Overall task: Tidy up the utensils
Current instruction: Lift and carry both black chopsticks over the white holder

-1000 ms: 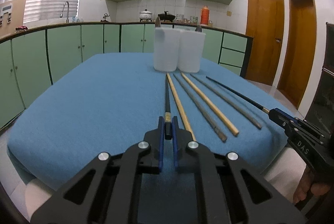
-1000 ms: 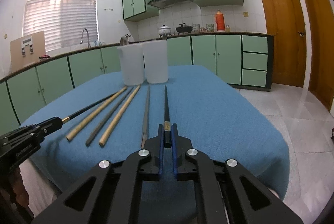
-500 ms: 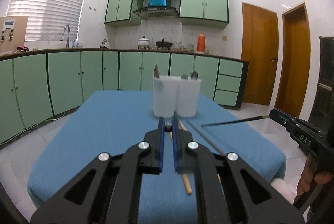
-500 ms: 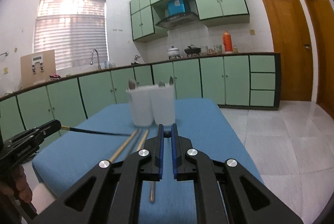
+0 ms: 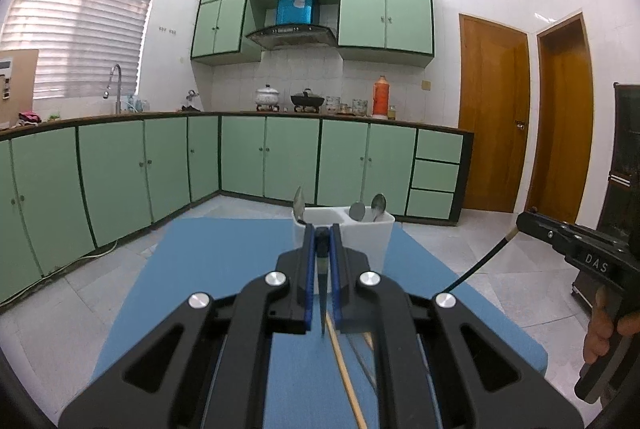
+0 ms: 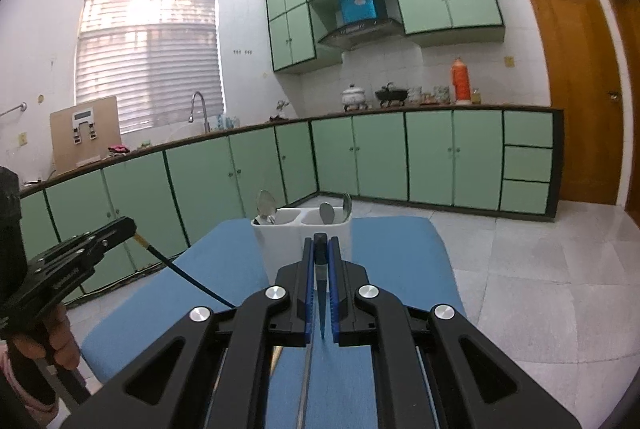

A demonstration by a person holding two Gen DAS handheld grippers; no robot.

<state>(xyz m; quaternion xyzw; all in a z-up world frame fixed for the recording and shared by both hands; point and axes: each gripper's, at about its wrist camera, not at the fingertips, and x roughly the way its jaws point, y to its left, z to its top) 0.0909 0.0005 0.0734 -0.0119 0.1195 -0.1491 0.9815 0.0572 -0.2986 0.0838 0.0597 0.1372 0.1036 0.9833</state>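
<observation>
Our left gripper pinches a black chopstick, tip hanging down; our right gripper pinches another likewise. Both hover above the blue table, near the white holder with its spoons. More chopsticks lie below.
</observation>
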